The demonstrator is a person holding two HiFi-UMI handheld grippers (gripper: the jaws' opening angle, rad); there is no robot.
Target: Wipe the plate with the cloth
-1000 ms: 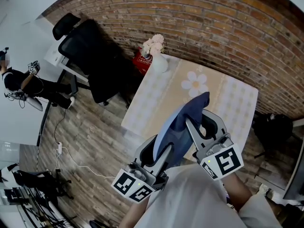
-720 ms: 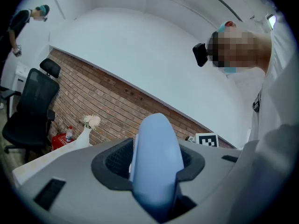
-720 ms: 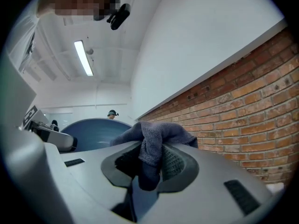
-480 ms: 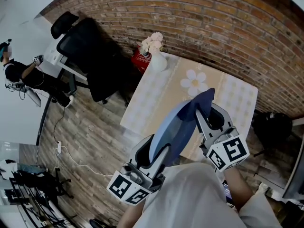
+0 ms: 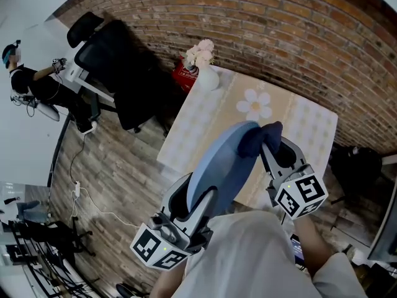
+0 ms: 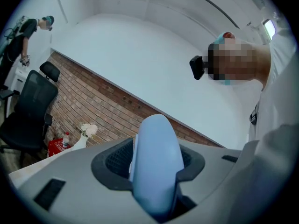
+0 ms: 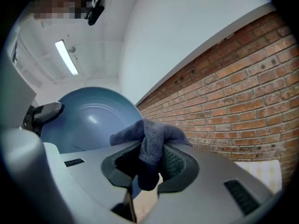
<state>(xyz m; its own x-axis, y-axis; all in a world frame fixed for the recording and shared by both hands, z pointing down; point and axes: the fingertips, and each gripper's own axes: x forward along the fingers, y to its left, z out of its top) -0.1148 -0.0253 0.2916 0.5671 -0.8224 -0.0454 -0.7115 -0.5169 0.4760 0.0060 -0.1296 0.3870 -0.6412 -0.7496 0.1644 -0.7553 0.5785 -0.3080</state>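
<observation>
Above checked table (image 5: 200,121)'s near edge, before brick wall (image 5: 279,30): holds blue plate (image 5: 223,163) upright, clamped by its rim in left gripper (image 5: 206,198), dark cloth (image 5: 263,134) pinched in right gripper (image 5: 268,146) at its top rim; probably risks levering plate loose under hard wiping.

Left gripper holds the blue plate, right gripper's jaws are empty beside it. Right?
No. The right gripper isn't empty: the right gripper view shows its jaws shut on the dark cloth, beside the plate. The left gripper does hold the blue plate.
</observation>
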